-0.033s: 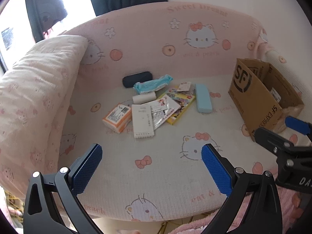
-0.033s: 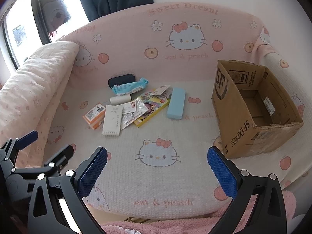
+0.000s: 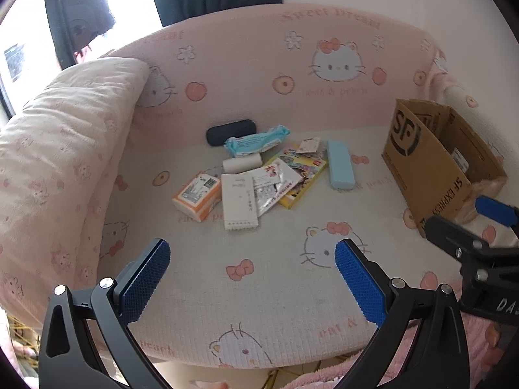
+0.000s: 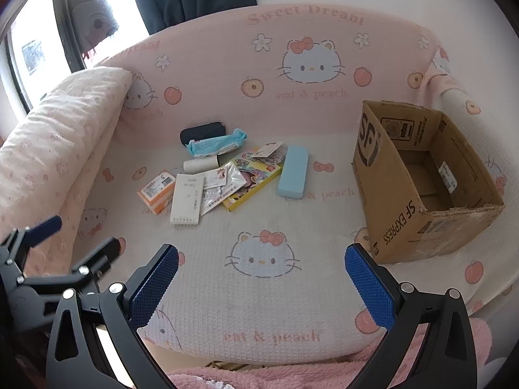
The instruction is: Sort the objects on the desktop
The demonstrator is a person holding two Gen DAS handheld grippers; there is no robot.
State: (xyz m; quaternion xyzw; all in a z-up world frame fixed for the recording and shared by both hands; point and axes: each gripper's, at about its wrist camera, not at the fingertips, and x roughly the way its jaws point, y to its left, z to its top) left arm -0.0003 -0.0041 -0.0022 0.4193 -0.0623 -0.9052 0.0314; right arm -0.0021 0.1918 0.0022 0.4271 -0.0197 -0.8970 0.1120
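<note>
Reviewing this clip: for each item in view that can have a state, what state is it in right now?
Left gripper: open, holding nothing.
Right gripper: open, holding nothing.
SF Express cardboard box: upright, top open, looks empty.
Light blue case: shut, lying flat.
Black case: shut, lying flat.
Wet wipes pack: lying on its side.
White notepad: lying flat, closed.

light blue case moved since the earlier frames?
No. The light blue case lies at the same spot beside the yellow box, left of the cardboard box; both views match.
</note>
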